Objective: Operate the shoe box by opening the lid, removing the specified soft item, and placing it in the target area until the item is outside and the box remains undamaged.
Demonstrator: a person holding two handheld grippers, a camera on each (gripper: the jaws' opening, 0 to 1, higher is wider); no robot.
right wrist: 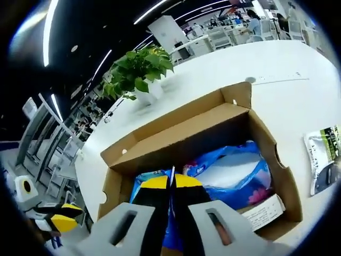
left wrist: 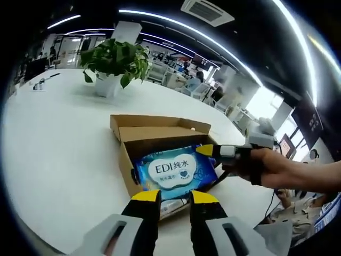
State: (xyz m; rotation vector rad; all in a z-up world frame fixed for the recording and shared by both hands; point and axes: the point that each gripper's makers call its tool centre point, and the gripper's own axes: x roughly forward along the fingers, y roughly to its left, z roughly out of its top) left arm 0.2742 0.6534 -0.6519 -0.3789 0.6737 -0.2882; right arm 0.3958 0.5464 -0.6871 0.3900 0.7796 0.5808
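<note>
An open cardboard shoe box (left wrist: 160, 125) lies on the white table (left wrist: 58, 154), its lid folded back. Inside, a blue wet-wipes pack (left wrist: 173, 170) with white lettering leans up toward the front. My right gripper (left wrist: 206, 151), held by a hand, reaches in from the right and pinches the pack's upper right corner. In the right gripper view its yellow-tipped jaws (right wrist: 171, 182) are shut on a thin edge of the blue pack (right wrist: 144, 178), over the box (right wrist: 176, 120). My left gripper (left wrist: 176, 196) hovers open just in front of the box, holding nothing.
A potted plant (left wrist: 114, 66) stands on the table behind the box. A second blue bag (right wrist: 240, 170) and a white label (right wrist: 264, 210) lie in the box. A green-and-black packet (right wrist: 324, 157) rests on the table beside it. Office desks fill the background.
</note>
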